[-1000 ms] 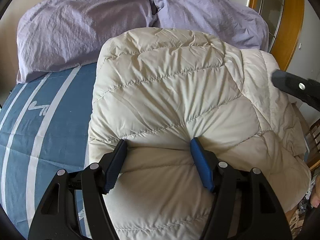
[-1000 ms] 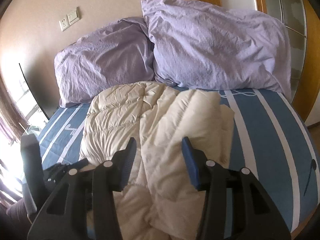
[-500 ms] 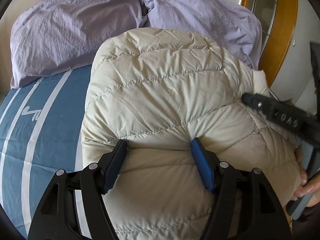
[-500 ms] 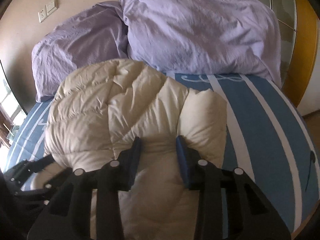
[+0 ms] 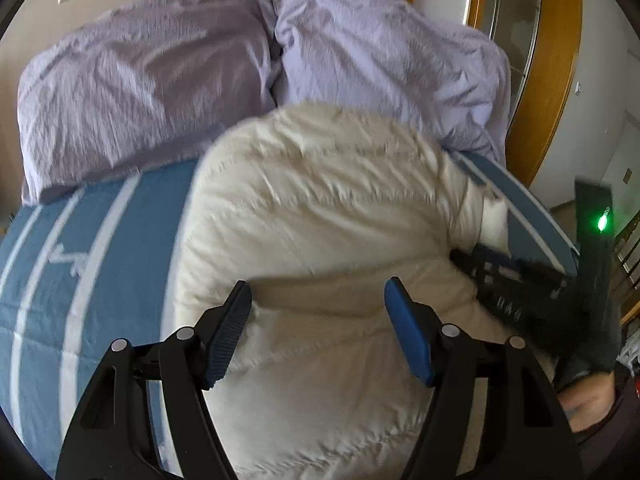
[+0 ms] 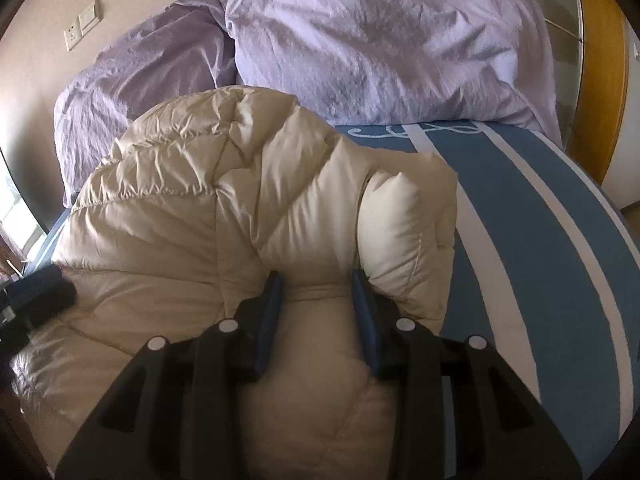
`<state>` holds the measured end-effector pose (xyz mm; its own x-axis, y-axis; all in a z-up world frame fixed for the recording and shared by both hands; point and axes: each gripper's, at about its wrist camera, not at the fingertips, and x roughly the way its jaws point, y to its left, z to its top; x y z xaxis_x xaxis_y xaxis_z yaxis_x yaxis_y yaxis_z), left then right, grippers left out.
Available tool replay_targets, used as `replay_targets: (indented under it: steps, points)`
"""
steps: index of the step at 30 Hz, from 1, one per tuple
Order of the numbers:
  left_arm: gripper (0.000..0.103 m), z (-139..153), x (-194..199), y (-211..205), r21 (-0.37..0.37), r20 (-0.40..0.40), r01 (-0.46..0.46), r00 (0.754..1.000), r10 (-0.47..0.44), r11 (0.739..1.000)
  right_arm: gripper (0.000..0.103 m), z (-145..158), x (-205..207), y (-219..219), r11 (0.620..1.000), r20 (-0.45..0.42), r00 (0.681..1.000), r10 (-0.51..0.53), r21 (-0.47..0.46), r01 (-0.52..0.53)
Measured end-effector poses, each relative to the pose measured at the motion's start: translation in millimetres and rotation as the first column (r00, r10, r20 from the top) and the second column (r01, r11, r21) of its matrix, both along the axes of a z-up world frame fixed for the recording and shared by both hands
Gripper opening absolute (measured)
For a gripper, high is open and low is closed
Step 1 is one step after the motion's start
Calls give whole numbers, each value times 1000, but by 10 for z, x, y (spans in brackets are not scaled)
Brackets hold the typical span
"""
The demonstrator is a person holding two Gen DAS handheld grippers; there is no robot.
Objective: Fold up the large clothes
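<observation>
A cream quilted down jacket (image 5: 320, 208) lies folded in a puffy bundle on the blue striped bed (image 5: 92, 248). My left gripper (image 5: 318, 300) stands wide open, its fingers resting against the jacket's near left part, with nothing pinched between them. My right gripper (image 6: 316, 284) presses into the jacket's (image 6: 192, 184) right side, its blue pads squeezing a thick fold of padding. The right gripper also shows, blurred, in the left wrist view (image 5: 520, 280), at the jacket's right edge. The left gripper's tip shows in the right wrist view (image 6: 40, 292) at far left.
Two lilac pillows (image 5: 140, 92) (image 6: 380, 44) lie against the headboard wall behind the jacket. A wooden door frame (image 5: 556, 68) stands at the right. The bed's blue and white sheet (image 6: 540, 240) extends to the right of the jacket.
The right gripper moved onto the jacket's right side and closed its jaws on a fold. The left gripper drew back slightly and stays open; its view is blurred by motion.
</observation>
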<state>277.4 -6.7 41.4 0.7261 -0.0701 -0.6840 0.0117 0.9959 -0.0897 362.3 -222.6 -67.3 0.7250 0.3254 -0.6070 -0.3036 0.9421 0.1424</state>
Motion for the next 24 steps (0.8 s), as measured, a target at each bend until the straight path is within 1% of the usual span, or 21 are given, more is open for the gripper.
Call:
replay_targets:
  steps: [3,6,11,14,16,19,24]
  points:
    - [70,136,79,23,25,33,-16,999,15,1000,36,-21,-2,-6,1000,1,1000,-2,7,2]
    - [70,290,243,59,55,66,-51,997,47,997,36,-31,1,-14,1000,-1,1000,-3,15,3]
    - [70,373,543,77,114,92,-117,990,107,987,36,-41,-16,-8,1000,3,1000,-7,25,7]
    - [70,295,728,60,145,83,-152,987,141,978,36,-50,-13,-12,1000,6,1000,-7,28,7]
    - [70,188,807,61,146,50,-158,987,153,977,36,-53,-18,-11,1000,8,1000,-8,30,8]
    - [70,-49,875,63,153,-2,-164,986,166,975,36,-56,-17,-23,999,8,1000,-6,38,5]
    - [74,-267,895,15,197,5,-179,983,182,964,36,-54,-26,-31,999,12,1000,-3,50,2]
